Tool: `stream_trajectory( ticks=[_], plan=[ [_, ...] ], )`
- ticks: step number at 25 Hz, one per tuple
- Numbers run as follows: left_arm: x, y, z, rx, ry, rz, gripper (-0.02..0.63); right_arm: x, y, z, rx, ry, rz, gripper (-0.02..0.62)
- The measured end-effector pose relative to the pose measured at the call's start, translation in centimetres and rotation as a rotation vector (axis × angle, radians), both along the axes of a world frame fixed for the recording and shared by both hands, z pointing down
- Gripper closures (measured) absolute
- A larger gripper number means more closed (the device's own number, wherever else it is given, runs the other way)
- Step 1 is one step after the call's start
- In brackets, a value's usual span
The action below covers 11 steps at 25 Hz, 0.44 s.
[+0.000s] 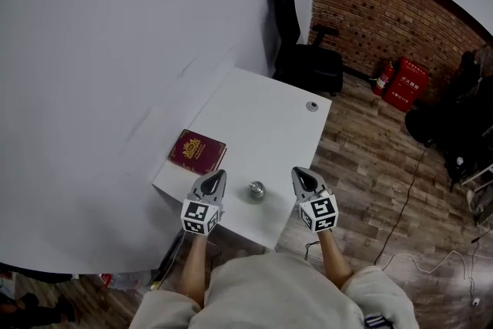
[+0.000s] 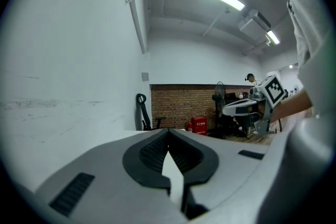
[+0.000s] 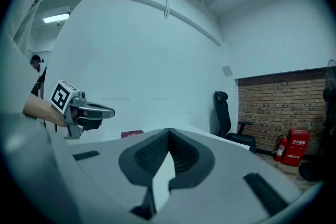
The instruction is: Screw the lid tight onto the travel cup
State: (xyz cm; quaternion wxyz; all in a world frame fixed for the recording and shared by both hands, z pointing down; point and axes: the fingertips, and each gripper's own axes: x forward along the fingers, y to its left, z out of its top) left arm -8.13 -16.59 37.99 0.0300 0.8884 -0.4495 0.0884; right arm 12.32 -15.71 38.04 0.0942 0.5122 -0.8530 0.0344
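In the head view a white bench stands with its left edge along a white wall. The left gripper and the right gripper are held over the bench's near edge, side by side and well apart. Both have the jaws pressed together and hold nothing. A shiny metal cup, seen from above, stands close to the near edge, between the two grippers and touching neither. A small round grey piece lies near the far right corner; it is too small to tell if it is the lid. A dark red book lies flat at the near left corner. A black chair stands behind the far edge. A fire extinguisher and a red box stand by a brick wall.

In the left gripper view the left gripper has its dark ribbed pads meeting at the tip, with nothing between them. The right gripper shows at the right. The cup is not seen here.

In the right gripper view the right gripper is also closed and empty. The left gripper shows at the left, and beyond it is the book.
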Motion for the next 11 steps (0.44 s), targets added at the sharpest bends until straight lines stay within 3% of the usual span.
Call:
stream_trajectory(
  ticks=[11],
  plan=[
    [0.37,-0.04,0.19,-0.006,-0.001,0.011,0.598,-0.6,-0.2,0.31,-0.009,0.012,-0.011,0.597]
  ],
)
